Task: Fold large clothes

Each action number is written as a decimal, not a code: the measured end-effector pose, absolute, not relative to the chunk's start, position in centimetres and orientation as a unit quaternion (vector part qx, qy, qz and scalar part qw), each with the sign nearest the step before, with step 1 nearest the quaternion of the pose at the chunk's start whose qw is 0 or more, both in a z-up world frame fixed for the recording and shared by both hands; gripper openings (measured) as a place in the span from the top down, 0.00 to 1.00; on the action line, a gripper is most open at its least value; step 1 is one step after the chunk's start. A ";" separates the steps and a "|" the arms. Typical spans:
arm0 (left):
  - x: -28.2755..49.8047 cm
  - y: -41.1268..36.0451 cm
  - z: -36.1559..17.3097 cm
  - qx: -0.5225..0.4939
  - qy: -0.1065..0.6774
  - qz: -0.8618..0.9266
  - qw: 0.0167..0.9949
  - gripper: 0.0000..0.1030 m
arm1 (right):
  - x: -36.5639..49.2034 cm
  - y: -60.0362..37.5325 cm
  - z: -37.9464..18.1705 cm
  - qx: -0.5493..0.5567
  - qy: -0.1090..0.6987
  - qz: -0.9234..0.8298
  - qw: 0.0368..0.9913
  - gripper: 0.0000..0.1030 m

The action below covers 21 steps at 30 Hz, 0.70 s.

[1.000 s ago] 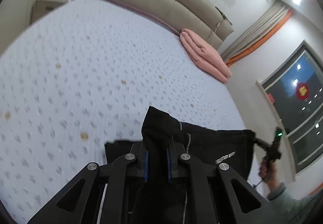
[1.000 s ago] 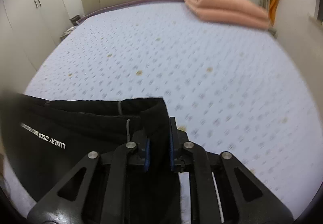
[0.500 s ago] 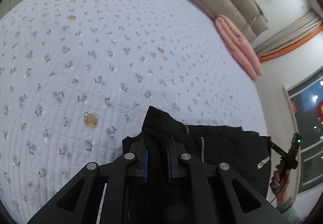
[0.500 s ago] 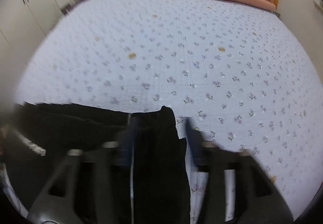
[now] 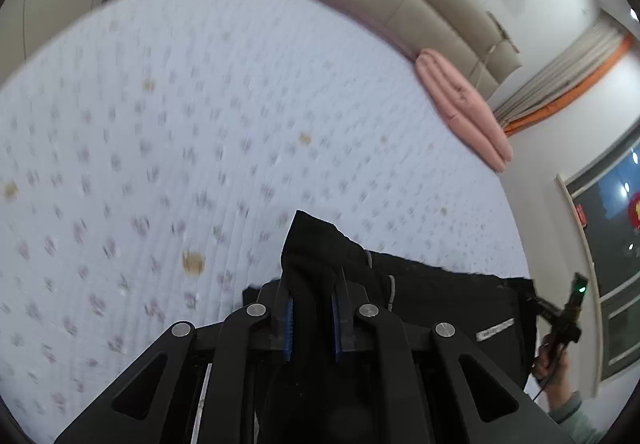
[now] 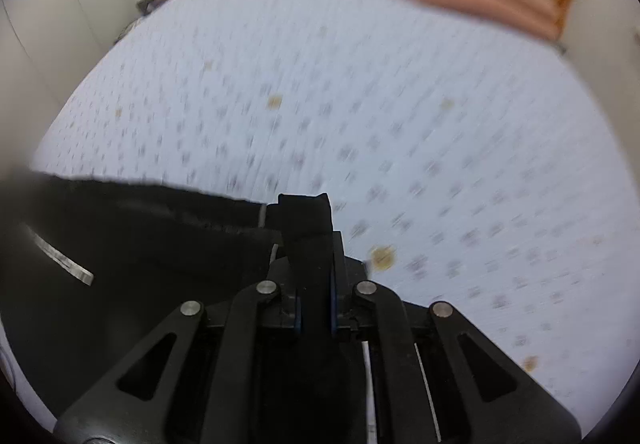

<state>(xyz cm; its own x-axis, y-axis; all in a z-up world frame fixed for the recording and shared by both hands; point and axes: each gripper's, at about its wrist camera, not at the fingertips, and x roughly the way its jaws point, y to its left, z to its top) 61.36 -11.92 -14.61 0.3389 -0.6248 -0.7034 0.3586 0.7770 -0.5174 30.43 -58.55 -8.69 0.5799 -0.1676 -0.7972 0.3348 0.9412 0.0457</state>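
Right wrist: bed blurred, black garment cropped.

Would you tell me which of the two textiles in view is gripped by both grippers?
The black garment, pinched by the left gripper and right gripper; the folded pink blanket lies untouched by the headboard.

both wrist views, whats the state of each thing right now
left gripper: shut on black garment
right gripper: shut on black garment
black garment: held up, stretched between the grippers
pink blanket: folded, lying by the headboard
bed: covered with flowered sheet
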 end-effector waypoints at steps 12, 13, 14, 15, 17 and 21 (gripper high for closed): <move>63.9 -15.1 -23.7 -0.087 0.572 -0.244 0.778 0.86 | 35.9 -58.1 -14.6 0.043 0.502 -0.183 0.844 0.93; 63.6 -15.2 -24.5 -0.087 0.572 -0.246 0.778 0.84 | 36.3 -57.8 -16.5 0.043 0.521 -0.179 0.833 0.93; 63.5 -15.0 -24.6 -0.091 0.564 -0.249 0.782 0.82 | 36.4 -57.4 -17.2 0.035 0.525 -0.187 0.830 0.92; 63.6 -14.6 -24.4 -0.101 0.563 -0.251 0.781 0.82 | 36.5 -57.2 -17.3 0.027 0.524 -0.194 0.829 0.92; 64.0 -14.0 -24.0 -0.116 0.565 -0.251 0.777 0.74 | 36.5 -57.2 -16.8 0.027 0.525 -0.196 0.828 0.89; 64.0 -11.1 -19.9 -0.115 0.543 -0.228 0.800 0.46 | 35.5 -58.4 -14.3 0.076 0.524 -0.191 0.826 0.71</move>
